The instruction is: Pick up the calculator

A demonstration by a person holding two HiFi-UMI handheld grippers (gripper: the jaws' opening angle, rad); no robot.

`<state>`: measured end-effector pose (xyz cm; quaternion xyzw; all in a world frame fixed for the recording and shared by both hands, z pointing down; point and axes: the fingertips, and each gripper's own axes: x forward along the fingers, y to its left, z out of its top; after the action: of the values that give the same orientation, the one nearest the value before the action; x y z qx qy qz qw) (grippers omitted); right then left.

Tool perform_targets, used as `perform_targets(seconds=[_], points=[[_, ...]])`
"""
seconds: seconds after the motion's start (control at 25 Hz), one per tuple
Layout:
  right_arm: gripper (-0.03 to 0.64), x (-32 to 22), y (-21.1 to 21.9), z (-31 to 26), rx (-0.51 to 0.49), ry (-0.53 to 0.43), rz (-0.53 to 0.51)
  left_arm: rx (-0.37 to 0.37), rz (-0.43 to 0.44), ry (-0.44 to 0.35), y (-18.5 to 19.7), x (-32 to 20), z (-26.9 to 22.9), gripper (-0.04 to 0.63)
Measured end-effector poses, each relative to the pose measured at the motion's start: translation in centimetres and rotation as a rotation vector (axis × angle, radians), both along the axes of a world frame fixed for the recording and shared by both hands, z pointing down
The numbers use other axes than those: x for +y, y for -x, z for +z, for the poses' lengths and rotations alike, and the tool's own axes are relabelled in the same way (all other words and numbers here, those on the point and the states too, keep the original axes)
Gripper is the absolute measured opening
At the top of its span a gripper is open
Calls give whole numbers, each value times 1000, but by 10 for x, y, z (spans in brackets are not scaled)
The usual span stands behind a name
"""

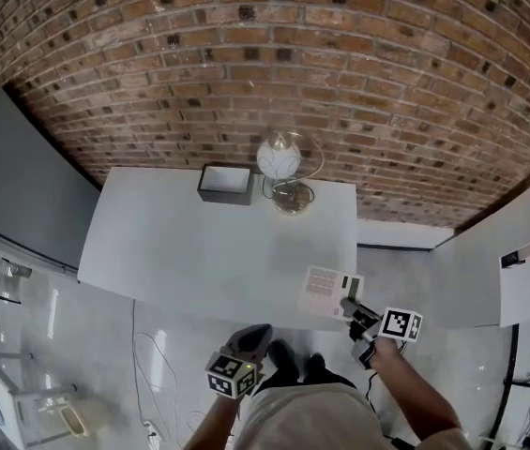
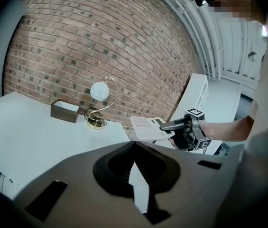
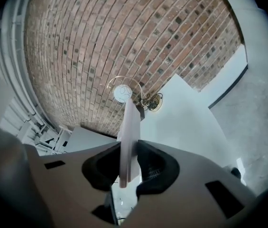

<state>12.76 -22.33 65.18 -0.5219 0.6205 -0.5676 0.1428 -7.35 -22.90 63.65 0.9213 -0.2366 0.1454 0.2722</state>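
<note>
The calculator (image 1: 324,292) is a flat pale slab with pinkish keys, held off the near right corner of the white table (image 1: 189,251). My right gripper (image 1: 347,305) is shut on its near edge. In the right gripper view the calculator (image 3: 130,127) stands edge-on between the two dark pads of that gripper (image 3: 129,148). From the left gripper view the calculator (image 2: 145,128) shows level, with the right gripper (image 2: 166,125) clamped on its end. My left gripper (image 1: 257,334) hangs in front of the table's near edge; its tips (image 2: 134,145) meet with nothing between them.
A dark open box (image 1: 225,183) and a white globe ornament (image 1: 280,157) on a gold coiled base stand at the table's back edge against the brick wall. A grey panel (image 1: 11,190) is at the left, a white counter (image 1: 518,261) at the right. Cables lie on the floor (image 1: 152,364).
</note>
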Motion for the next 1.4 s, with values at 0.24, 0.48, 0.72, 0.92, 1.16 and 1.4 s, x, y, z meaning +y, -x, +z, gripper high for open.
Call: perform_targets(seconds=[0.24, 0.48, 0.72, 0.92, 1.16, 1.4], points=[[89, 28, -17, -25, 2, -46, 26, 19, -28, -12, -18, 23, -19, 14], [89, 61, -35, -39, 4, -67, 11, 20, -50, -47, -41, 53, -39, 14], [89, 89, -55, -52, -18, -96, -2, 14, -94, -76, -54, 83, -53, 14], [89, 104, -66, -58, -34, -111, -25, 37, -145, -54, -59, 102, -60, 14], [89, 119, -63, -64, -49, -126, -26, 54, -182, -50, -51, 116, -72, 14], [89, 123, -59, -65, -14, -156, -11, 66, -170, -80, -35, 121, -85, 14]])
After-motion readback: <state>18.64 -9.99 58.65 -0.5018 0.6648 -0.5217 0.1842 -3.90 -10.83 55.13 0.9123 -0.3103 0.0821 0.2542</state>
